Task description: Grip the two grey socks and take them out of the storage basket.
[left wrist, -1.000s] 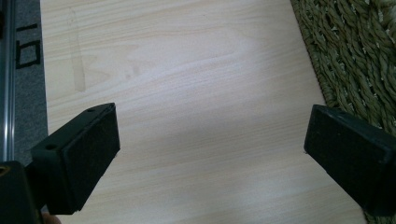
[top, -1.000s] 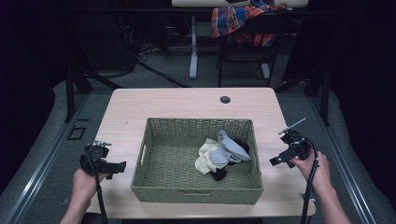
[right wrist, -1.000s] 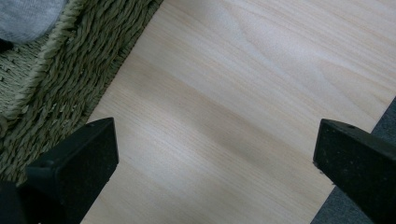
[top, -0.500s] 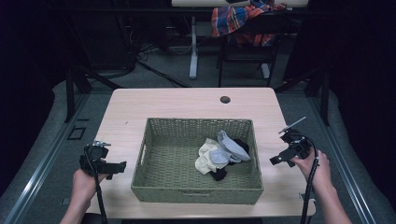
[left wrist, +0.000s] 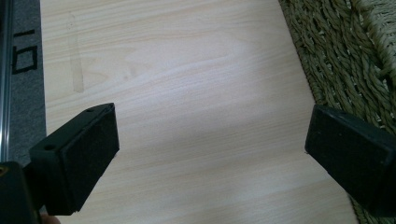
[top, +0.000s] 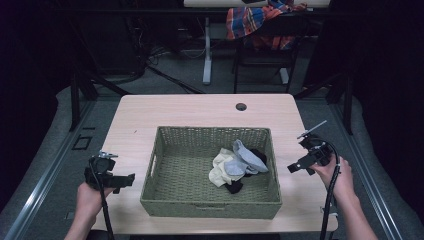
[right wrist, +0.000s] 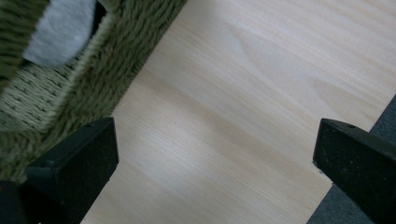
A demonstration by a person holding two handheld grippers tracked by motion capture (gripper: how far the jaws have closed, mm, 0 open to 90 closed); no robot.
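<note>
Pale wood worktop [top: 190,112] takes up most of the scene, with a small dark round hole [top: 241,106] near the far edge. Sitting in the middle of it is an olive-green woven basket [top: 165,192], rectangular, open top. Inside, toward the right half, there's a little heap of socks [top: 235,165]: cream, light grey-blue and something black all bunched together and touching. Behind the worktop the floor is dark, and there's a chair [top: 265,42] with a plaid cloth [top: 250,20] draped over it. Left gripper [top: 131,178] is held off the basket's left side, just above the near left corner of the worktop, pointing toward the basket wall but not touching it. In the left gripper view its fingers [left wrist: 79,158] are spread wide with nothing but bare wood between them, basket weave off to the right. Right gripper [top: 291,169] hangs just beside the basket's right wall, also apart from it. In the right gripper view its fingers [right wrist: 77,165] are wide apart too, empty, with the basket rim blurry at upper left and a bit of grey sock peeking through.
</note>
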